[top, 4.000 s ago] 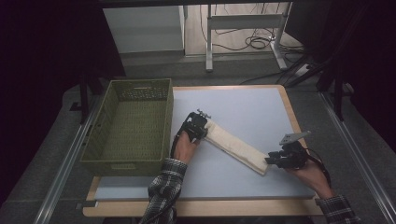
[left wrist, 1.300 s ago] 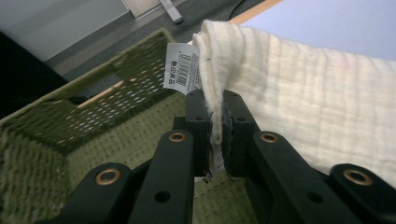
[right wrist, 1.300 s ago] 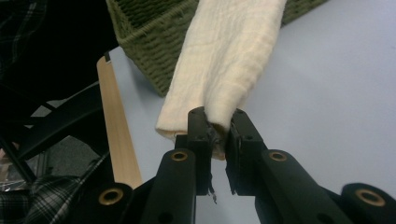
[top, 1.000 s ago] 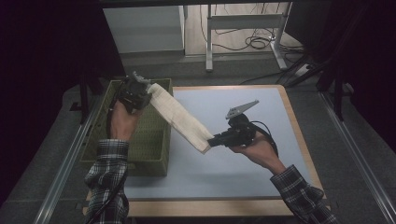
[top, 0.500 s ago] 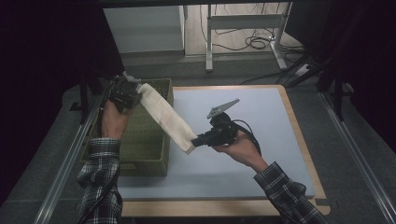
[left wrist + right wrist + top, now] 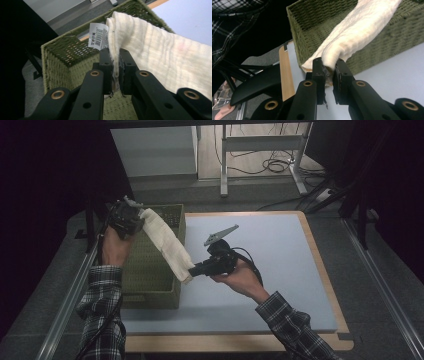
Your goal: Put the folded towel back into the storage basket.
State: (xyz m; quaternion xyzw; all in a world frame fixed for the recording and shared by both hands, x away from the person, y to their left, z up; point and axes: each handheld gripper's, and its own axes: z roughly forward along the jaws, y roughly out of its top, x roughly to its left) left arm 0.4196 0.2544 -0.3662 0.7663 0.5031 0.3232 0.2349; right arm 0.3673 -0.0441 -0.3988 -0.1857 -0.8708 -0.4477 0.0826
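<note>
Both grippers have carried the cloth [image 6: 167, 245] further left, toward the basket [image 6: 150, 270]. Left gripper [image 6: 131, 217] pinches its tagged end above the basket's far rim, fingers [image 6: 106, 65] clamped on it; right gripper [image 6: 192, 269] clamps the lower end just beside the basket's wall, above the bench [image 6: 280, 270].

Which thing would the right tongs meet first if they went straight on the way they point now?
Probably the green woven basket: the right tongs, shut on the cream towel, point at its side wall, though depth is unclear.
</note>
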